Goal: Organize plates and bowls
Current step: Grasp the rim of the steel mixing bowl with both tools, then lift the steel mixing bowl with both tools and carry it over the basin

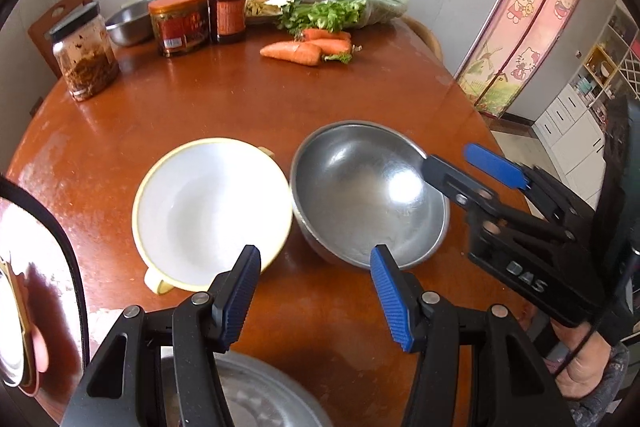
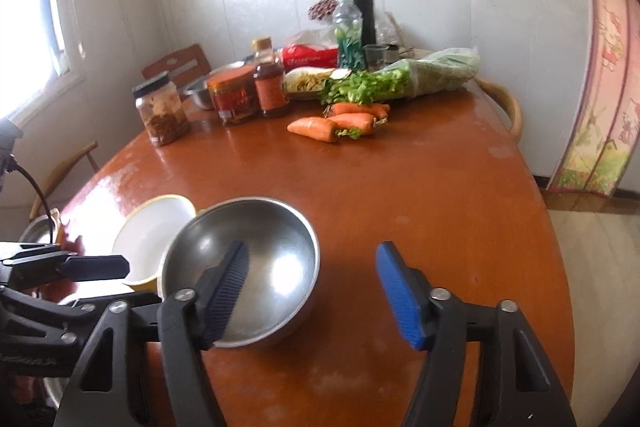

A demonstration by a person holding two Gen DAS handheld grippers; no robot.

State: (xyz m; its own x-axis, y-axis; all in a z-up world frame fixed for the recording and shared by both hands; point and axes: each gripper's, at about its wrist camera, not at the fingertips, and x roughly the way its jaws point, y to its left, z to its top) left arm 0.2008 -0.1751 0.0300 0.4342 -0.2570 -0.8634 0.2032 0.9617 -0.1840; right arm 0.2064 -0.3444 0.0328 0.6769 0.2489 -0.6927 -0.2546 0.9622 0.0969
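A white bowl with a yellow rim and handle sits on the round wooden table, touching a steel bowl on its right. My left gripper is open and empty, just in front of the gap between the two bowls. My right gripper is open, with one finger over the steel bowl's right rim and the other outside it. In the right wrist view the steel bowl lies under the right gripper, whose left finger is inside the bowl. The white bowl is at the left.
A steel plate lies at the near table edge under my left gripper. Carrots, bagged greens, jars, sauce bottles and another steel bowl crowd the far side. The table edge curves at right.
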